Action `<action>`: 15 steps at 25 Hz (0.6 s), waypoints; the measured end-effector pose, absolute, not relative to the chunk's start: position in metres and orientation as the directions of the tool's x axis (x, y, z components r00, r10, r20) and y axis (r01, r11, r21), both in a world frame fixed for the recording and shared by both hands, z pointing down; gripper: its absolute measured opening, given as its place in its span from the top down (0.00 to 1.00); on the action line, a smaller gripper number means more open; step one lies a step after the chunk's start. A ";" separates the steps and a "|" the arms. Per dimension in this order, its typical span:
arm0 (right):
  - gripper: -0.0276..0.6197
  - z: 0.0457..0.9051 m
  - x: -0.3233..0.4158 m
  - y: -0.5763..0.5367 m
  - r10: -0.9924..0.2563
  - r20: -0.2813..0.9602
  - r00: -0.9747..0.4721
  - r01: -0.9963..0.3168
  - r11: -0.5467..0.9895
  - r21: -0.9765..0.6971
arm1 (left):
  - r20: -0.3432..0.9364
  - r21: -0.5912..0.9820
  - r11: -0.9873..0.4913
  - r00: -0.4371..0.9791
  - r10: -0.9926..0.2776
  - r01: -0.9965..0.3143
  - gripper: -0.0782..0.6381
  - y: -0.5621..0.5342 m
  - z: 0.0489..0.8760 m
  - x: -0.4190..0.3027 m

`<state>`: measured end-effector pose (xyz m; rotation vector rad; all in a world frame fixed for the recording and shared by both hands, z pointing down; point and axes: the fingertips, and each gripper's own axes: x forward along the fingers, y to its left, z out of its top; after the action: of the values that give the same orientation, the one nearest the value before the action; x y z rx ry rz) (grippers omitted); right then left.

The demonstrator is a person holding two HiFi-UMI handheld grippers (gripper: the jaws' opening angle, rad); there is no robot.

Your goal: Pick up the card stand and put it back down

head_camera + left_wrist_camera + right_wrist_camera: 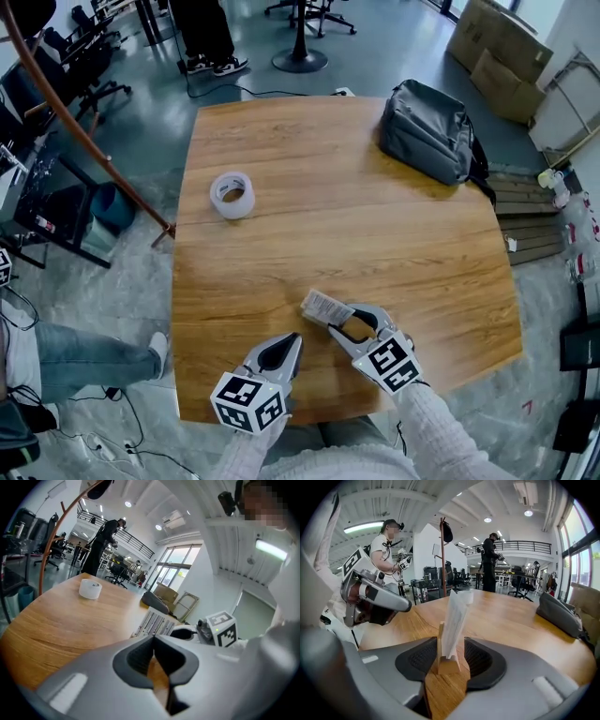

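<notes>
The card stand [355, 329], a small wooden block with a white printed card [325, 306] in its slot, sits between the jaws of my right gripper [342, 319] near the table's front edge. In the right gripper view the block [446, 663] is upright between the dark pads [423, 658], gripped and seemingly just above the wood; my right gripper [449, 653] is shut on it. My left gripper [294, 339] hovers just left of it, its tips meeting and nothing in them. The left gripper view shows those jaws [153, 639] together, and the card [154, 623] beyond them.
A roll of clear tape [232, 195] lies on the wooden table [328, 225] at the left. A grey backpack [427, 131] rests at the far right corner. Office chairs [300, 37], cardboard boxes [497, 47] and a standing person [490, 562] are beyond the table.
</notes>
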<state>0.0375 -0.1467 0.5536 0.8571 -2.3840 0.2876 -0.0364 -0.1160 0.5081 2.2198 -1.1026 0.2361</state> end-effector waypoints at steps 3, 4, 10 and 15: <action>0.68 0.536 0.049 -0.136 -0.530 0.577 -0.622 -0.660 0.751 -0.022 | 0.415 0.455 -0.463 0.641 -0.646 -0.761 0.88 -0.112 0.498 -0.030; 0.68 0.529 0.053 -0.133 -0.538 0.568 -0.622 -0.668 0.744 -0.027 | 0.413 0.451 -0.469 0.643 -0.645 -0.760 0.88 -0.111 0.495 -0.028; 0.78 0.479 0.052 -0.110 -0.596 0.458 -0.659 -0.679 0.733 -0.023 | 0.392 0.411 -0.519 0.660 -0.641 -0.749 0.88 -0.106 0.473 -0.016; 0.93 0.445 0.042 -0.100 -0.629 0.373 -0.682 -0.680 0.733 -0.006 | 0.372 0.382 -0.554 0.672 -0.640 -0.740 0.88 -0.101 0.459 -0.006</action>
<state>0.0419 -0.0997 0.4449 1.0140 -2.5890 0.2040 -0.0058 -0.1014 0.4593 2.3728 -1.0661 0.2576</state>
